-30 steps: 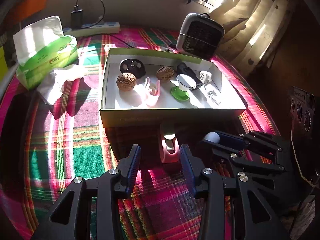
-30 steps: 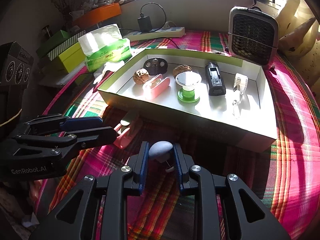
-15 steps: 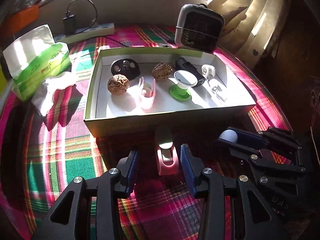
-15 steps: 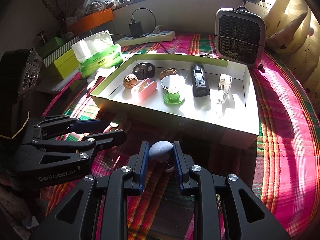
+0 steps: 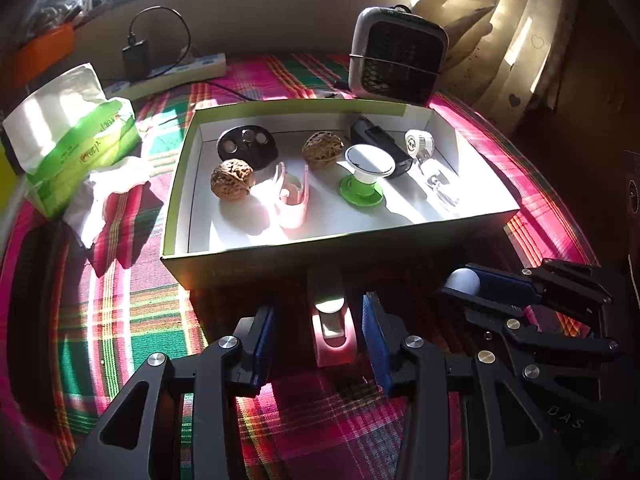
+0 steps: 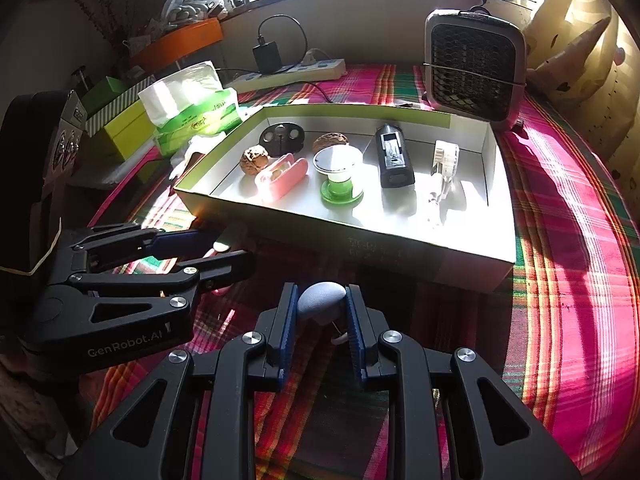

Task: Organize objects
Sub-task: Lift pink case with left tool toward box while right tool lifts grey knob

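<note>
Pink plastic clip (image 5: 333, 334) lies loose between the left fingers (image 5: 262, 338), while the right fingers (image 6: 289, 320) pinch a smooth grey knob (image 6: 320, 301).

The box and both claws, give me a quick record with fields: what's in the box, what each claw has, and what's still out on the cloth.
box contents: two walnuts, pink clip, black disc, green-based stand, black device, white roller
box: open cardboard box on plaid cloth
left claw: open, jaws just closing a little around a second pink clip, pads not touching it
right claw: shut on a grey-blue rounded object
</note>
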`<state>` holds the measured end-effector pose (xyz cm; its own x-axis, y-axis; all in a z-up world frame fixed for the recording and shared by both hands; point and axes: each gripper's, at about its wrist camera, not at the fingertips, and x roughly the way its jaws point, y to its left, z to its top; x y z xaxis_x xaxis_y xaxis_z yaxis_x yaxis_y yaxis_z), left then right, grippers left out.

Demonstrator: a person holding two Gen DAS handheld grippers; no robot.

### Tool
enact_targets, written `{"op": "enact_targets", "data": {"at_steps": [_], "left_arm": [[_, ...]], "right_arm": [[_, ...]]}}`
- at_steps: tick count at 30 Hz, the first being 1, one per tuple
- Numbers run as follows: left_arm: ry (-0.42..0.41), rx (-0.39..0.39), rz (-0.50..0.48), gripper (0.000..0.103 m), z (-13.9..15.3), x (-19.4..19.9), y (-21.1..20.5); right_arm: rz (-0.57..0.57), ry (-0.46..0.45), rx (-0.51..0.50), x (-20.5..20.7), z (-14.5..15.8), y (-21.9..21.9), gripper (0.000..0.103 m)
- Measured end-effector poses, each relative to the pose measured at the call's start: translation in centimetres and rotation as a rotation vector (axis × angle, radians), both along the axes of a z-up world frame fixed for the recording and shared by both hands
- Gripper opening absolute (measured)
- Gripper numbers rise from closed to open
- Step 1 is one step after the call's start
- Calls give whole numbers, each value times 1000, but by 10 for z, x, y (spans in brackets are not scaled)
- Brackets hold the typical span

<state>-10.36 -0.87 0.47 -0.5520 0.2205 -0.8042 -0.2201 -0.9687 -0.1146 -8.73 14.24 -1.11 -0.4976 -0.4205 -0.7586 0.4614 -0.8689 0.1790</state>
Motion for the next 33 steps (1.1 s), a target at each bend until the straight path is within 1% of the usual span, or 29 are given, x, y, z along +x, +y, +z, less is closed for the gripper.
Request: {"op": "enact_targets", "data": {"at_steps": [7,11,17,33], "left_arm": [[8,-17,10,29,0,-1,-1],[14,-30,12,27,0,0,0],[20,-43,25,15,-1,-1,-2],[24,-43,24,15,0,0,-3]], "right_arm": [[2,-4,-2,0,-1,1,25],[3,-6,-4,0,-2,1,25],[3,-8,-4,0,-2,1,25],[1,-12,-5,-1,-3,3,25]]}}
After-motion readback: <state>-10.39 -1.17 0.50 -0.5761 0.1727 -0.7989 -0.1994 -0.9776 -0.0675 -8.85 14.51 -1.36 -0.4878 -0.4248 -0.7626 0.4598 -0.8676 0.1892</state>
